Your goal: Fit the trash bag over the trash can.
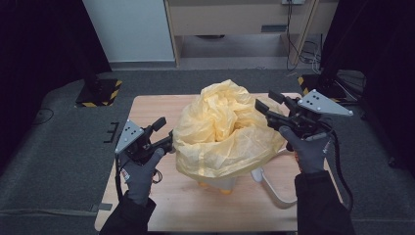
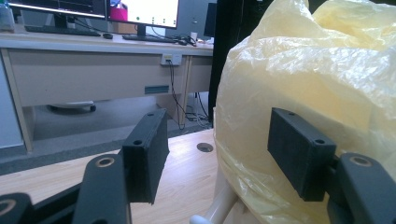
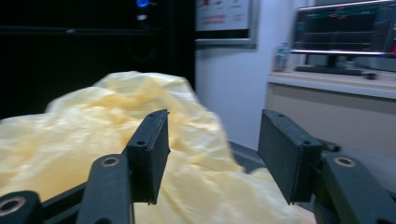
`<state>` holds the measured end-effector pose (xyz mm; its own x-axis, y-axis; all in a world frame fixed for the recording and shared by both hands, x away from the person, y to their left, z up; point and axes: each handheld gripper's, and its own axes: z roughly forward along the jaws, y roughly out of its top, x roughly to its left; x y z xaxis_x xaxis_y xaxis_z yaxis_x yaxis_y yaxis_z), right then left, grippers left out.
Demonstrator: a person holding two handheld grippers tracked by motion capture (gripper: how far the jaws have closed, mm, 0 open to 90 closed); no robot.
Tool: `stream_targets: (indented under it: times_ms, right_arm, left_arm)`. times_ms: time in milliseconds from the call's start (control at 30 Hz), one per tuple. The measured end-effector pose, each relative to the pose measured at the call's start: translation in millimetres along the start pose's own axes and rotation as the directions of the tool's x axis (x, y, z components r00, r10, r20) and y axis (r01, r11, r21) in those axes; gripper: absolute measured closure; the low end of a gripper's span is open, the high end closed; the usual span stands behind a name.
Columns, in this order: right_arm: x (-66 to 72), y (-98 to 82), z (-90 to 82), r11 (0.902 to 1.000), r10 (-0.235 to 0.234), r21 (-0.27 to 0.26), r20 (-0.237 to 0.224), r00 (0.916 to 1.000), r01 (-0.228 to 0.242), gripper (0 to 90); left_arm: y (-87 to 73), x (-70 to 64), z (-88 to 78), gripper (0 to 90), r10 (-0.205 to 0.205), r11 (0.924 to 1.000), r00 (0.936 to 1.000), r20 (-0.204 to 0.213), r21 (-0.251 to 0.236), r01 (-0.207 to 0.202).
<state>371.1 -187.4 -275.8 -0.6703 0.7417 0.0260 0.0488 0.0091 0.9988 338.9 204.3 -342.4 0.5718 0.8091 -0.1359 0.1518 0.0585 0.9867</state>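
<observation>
The left claw [image 2: 217,163] gapes, 1 jaw against the yellow plastic bag [image 2: 317,70].

Pale yellow bag [image 1: 222,129]; light wood table [image 1: 161,110]; black jaws.

No words or numbers clear enough to read, a wall sign [image 3: 223,14] at 12 o'clock with tiny red blurry print, screens [image 3: 344,28] with lines too small to read
</observation>
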Motion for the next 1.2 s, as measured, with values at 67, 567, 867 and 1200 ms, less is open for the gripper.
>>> stream_targets:
  times_ms: [67, 567, 867, 1200]
  right_arm:
    - [5.0, 0.3, 3.9, 0.9997, 0.003, 0.023, -0.068, 0.9977, -0.001, 45.1]
    - [13.0, -20.2, 13.4, 0.9941, -0.013, 0.104, -0.167, 0.9858, 0.03, 48.1]
    - [29.1, 5.3, 21.4, 0.9988, -0.014, 0.044, -0.214, 0.9767, 0.024, 48.9]
    - [44.6, -4.0, 39.7, 0.9867, -0.044, 0.141, -0.247, 0.9681, 0.081, 50.7]
  left_arm:
    - [0.0, -0.1, 0.0, 37.6, 0.001, 1.0, 1.0, 0.0, 0.0, -0.001]
    - [2.8, 5.3, -3.6, 37.1, -0.012, 0.9998, 0.9999, -0.011, -0.013, 0.012]
    - [1.0, 1.6, -0.5, 36.9, -0.007, 1.0, 1.0, 0.007, -0.002, 0.007]
    - [0.3, 1.3, 0.2, 36.2, -0.007, 1.0, 0.9999, 0.011, 0.004, 0.007]
